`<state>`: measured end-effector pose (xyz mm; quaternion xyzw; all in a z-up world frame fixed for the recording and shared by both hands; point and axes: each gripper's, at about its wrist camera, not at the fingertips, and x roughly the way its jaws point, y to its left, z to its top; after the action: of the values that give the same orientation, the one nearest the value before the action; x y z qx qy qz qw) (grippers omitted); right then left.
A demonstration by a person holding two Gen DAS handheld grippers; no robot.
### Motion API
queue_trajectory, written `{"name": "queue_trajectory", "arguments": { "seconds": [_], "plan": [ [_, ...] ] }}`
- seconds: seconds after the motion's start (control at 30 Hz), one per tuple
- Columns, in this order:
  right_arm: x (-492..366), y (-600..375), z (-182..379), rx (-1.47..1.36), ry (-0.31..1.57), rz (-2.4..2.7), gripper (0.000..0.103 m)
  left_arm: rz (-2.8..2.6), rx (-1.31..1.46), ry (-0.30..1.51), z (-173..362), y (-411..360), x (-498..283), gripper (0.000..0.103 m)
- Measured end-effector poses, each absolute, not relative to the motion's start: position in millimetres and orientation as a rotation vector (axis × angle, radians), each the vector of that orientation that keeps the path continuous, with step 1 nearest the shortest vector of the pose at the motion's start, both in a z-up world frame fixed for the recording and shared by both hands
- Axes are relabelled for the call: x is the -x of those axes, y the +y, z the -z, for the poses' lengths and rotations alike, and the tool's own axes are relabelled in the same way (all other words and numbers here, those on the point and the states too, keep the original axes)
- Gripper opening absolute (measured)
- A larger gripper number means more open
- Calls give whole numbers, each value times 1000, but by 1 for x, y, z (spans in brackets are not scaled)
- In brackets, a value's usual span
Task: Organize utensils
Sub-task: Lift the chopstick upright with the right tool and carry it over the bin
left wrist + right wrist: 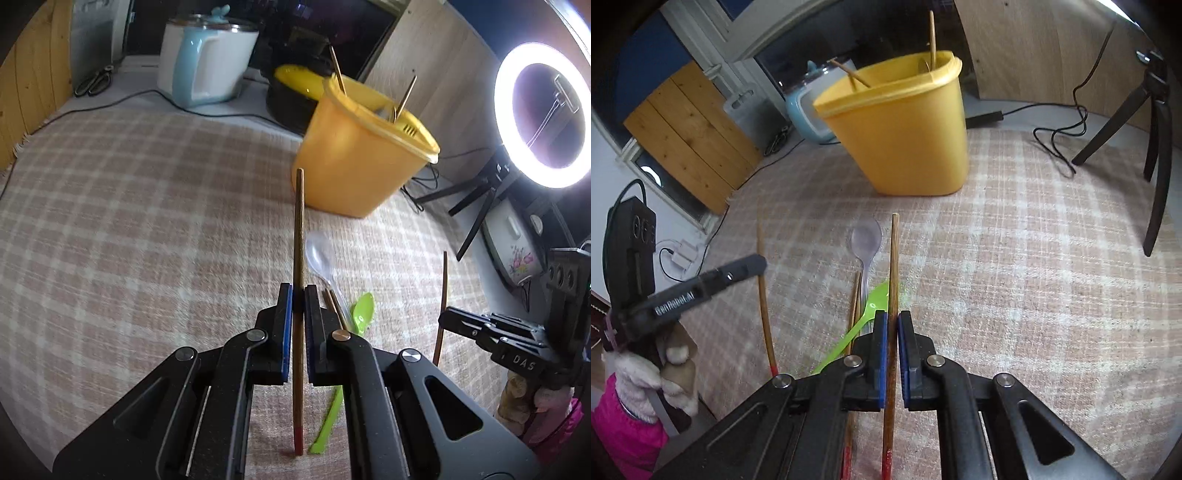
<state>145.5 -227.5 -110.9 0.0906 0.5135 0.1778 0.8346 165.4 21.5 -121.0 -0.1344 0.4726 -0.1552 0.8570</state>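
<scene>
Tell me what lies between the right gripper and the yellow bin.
In the right wrist view, a clear plastic spoon lies ahead of the right gripper; past it, only bare checked cloth up to the yellow bin.

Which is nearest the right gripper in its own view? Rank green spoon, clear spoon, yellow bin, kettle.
From the right gripper:
1. Green spoon, just left of the fingertips.
2. Clear spoon, ahead, slightly left.
3. Yellow bin, farther ahead.
4. Kettle, behind the bin, left.
</scene>
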Motion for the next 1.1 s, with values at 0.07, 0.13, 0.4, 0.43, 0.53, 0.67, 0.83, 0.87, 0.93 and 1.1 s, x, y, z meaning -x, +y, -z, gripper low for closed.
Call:
{"name": "queue_trajectory", "arguments": {
  "seconds": [0.07,0.13,0.4,0.43,0.53,0.67,0.83,0.87,0.93,1.1],
  "plan": [
    [-142,-229,107,-192,1072,-372,3,322,298,975,115,25,-165,4],
    [-143,-224,102,-194,1051,-363,3,321,296,950,107,30,-162,4],
    [-137,-231,82,-226,959,-362,3,351,302,886,82,29,-157,4],
    [-137,-231,80,-228,950,-362,3,358,304,878,78,27,-157,4],
    [-135,-230,72,-218,917,-355,3,377,312,860,69,25,-157,4],
    [-134,-230,58,-204,871,-346,3,389,306,826,57,21,-161,4],
    [-132,-230,38,-179,801,-329,3,400,301,782,45,16,-173,4],
    [-132,-230,34,-176,790,-326,3,400,299,771,42,16,-176,4],
    [-133,-231,28,-173,772,-318,3,400,294,751,36,14,-182,4],
    [-138,-235,15,-182,737,-306,3,395,283,696,18,10,-204,4]
  ]
}}
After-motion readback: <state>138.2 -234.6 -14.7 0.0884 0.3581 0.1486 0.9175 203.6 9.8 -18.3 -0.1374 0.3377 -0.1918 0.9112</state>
